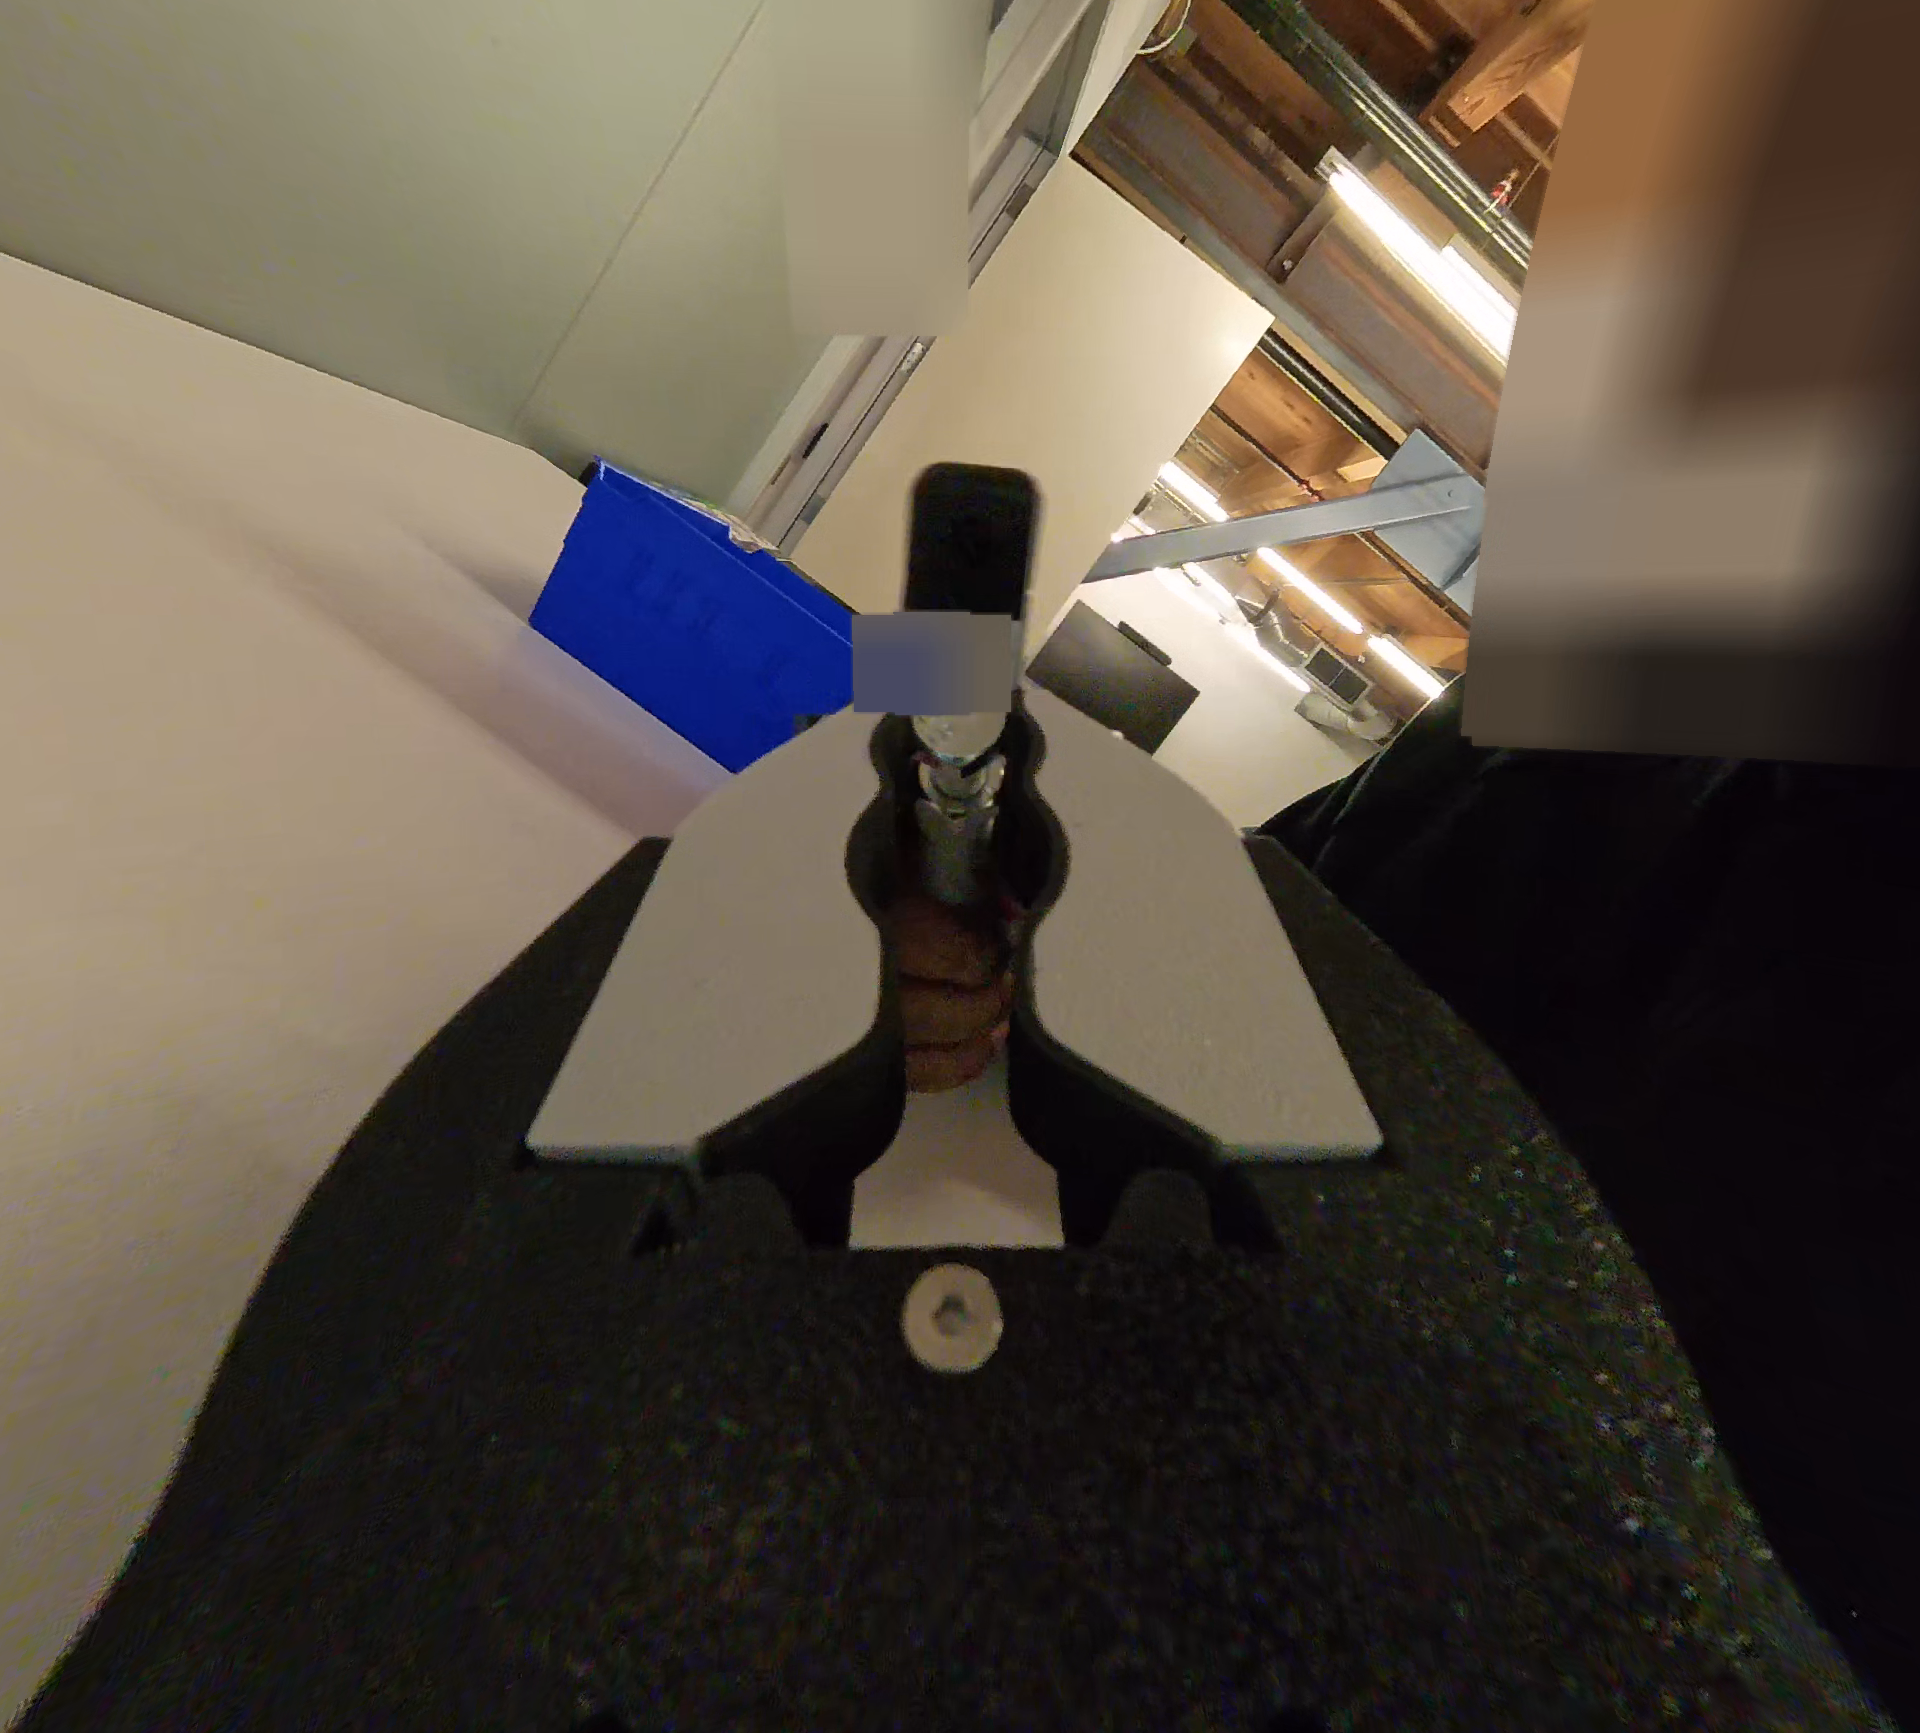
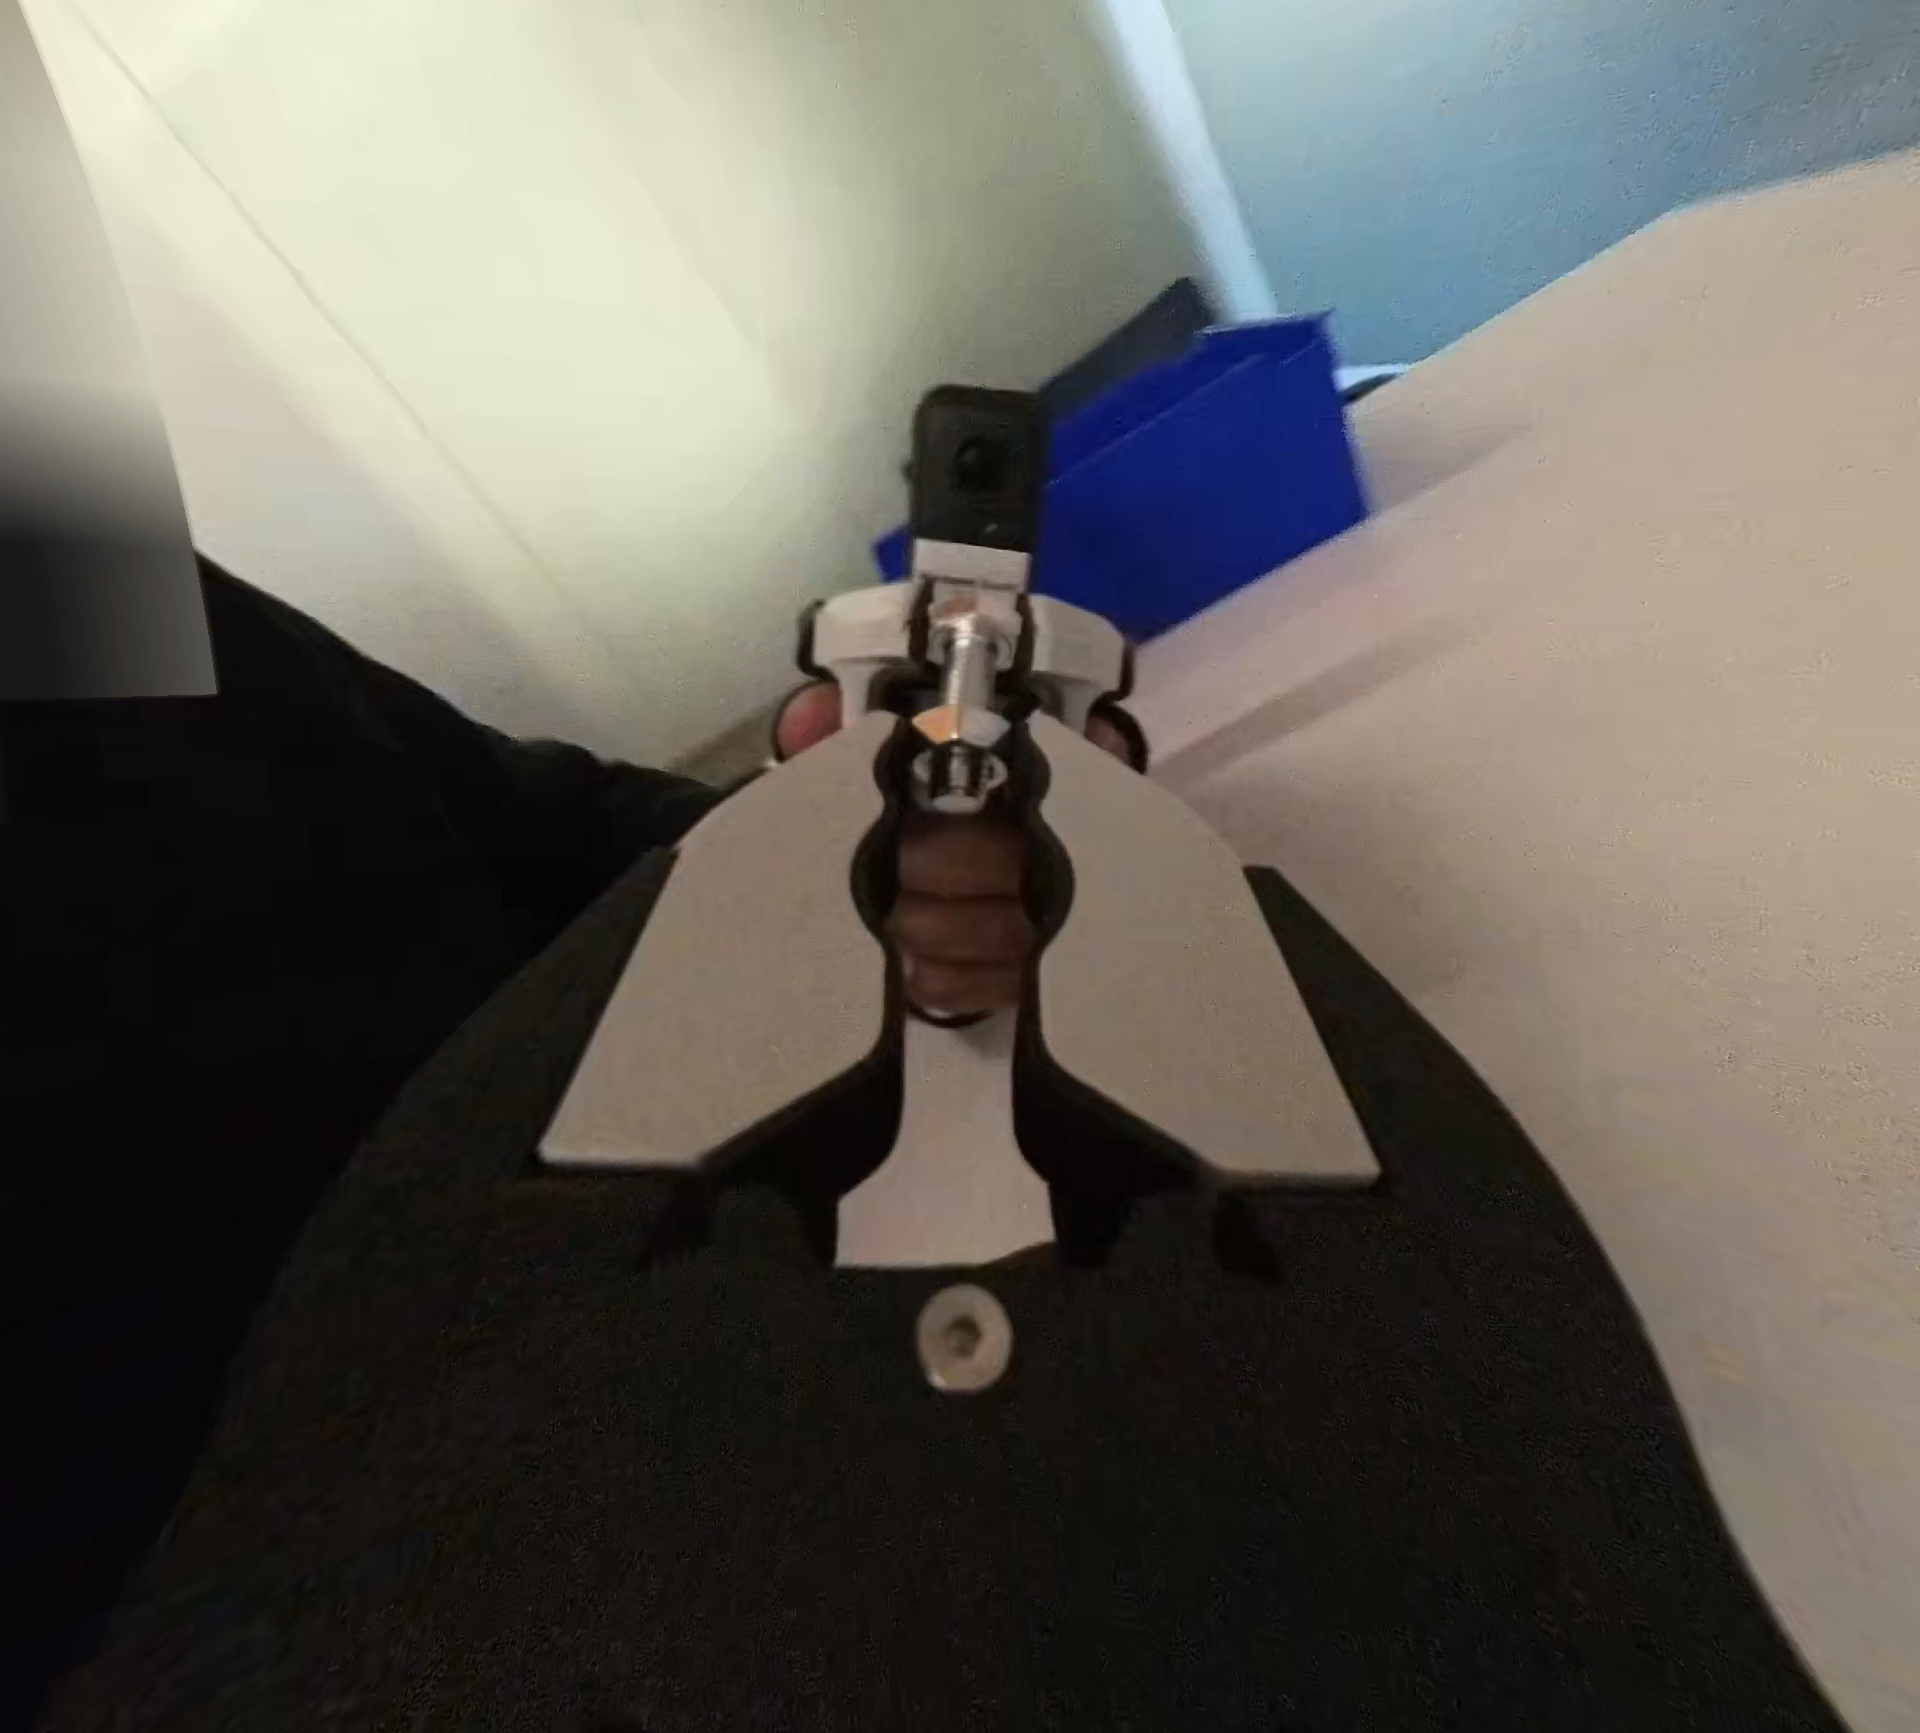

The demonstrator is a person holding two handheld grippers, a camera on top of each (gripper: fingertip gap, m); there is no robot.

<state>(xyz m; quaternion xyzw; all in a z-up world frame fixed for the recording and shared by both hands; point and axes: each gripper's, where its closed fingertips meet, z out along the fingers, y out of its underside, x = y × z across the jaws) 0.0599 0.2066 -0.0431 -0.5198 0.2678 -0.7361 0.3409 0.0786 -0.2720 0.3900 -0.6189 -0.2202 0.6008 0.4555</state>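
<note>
The two grippers met nose to nose above a white table (image 1: 260, 748) — the left gripper (image 1: 956, 779) clenched on one end of a silver bolt (image 2: 961, 655), the right gripper (image 2: 954, 774) clamped on its hex nut (image 2: 951, 733) — a blue bin (image 1: 686, 623) well behind

Left gripper (image 1: 954, 810): coarse black speckled body, one pale round screw (image 1: 952, 1320) sunk in a socket just behind the finger roots. Two flat light-grey fingers (image 1: 748, 987) with rounded tips, inner edges lined black and scalloped. Right gripper (image 2: 954, 779): same build, same grey fingers (image 2: 727, 1008), same pale screw (image 2: 964, 1338) behind them. Seen head-on beyond those fingers, the opposite unit carries a black camera block (image 2: 971, 468) on a white bracket. Person wears a dark sleeve (image 2: 312, 852).
</note>
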